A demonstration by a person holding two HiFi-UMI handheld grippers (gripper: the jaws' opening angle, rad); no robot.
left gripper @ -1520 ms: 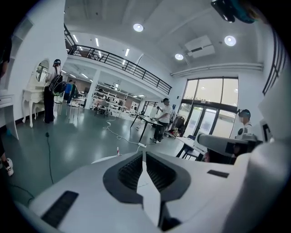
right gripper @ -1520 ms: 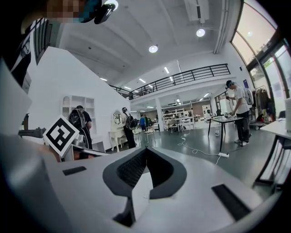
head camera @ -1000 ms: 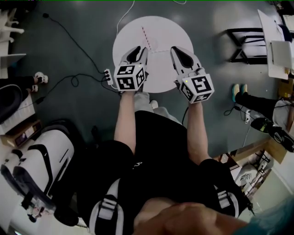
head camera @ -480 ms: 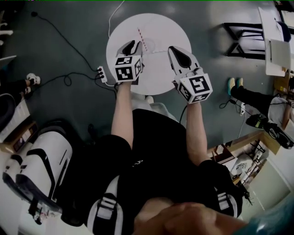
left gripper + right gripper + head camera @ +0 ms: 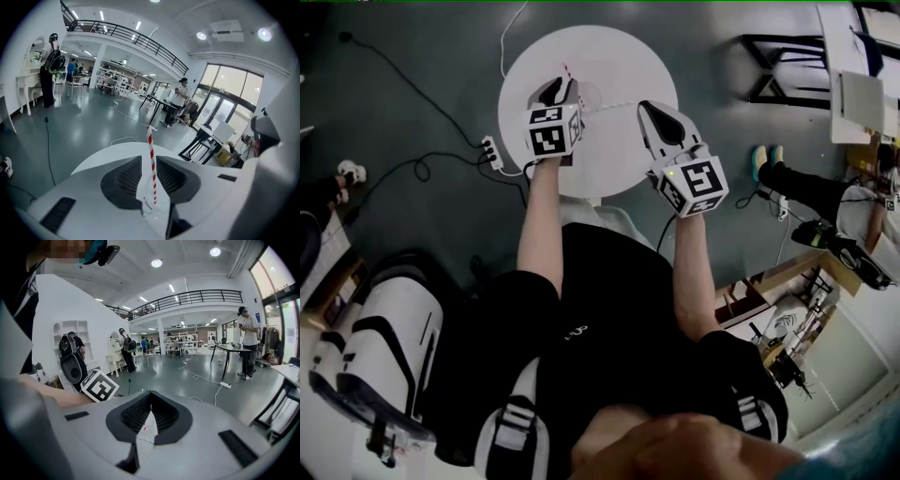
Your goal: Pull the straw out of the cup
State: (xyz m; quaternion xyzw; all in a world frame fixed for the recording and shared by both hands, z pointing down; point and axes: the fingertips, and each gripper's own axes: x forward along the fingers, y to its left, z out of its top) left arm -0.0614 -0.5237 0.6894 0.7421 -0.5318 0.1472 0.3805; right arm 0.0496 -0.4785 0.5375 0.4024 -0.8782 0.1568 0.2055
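Note:
A red-and-white striped straw (image 5: 150, 140) stands upright in a small clear cup (image 5: 154, 206) on the round white table (image 5: 619, 56). In the left gripper view both show in the narrow gap of my left gripper (image 5: 149, 159), whose jaws stand slightly apart. I cannot tell whether its pads touch the cup. In the head view the straw (image 5: 567, 73) rises just past the left gripper (image 5: 565, 86). My right gripper (image 5: 649, 105) hovers over the table's right half, apart from the cup. Seen in its own view, the right gripper (image 5: 150, 405) has its jaw tips together and nothing between them.
A power strip (image 5: 490, 150) with cables lies on the grey floor left of the table. A black-framed table (image 5: 787, 66) stands at the right, with someone's shoes (image 5: 764, 159) near it. A white machine (image 5: 384, 347) sits at lower left. People stand far off in the hall.
My left gripper has moved forward over the table up to the straw and cup. The right gripper has stayed about where it was. The head camera has shifted, so the table sits further left in view.

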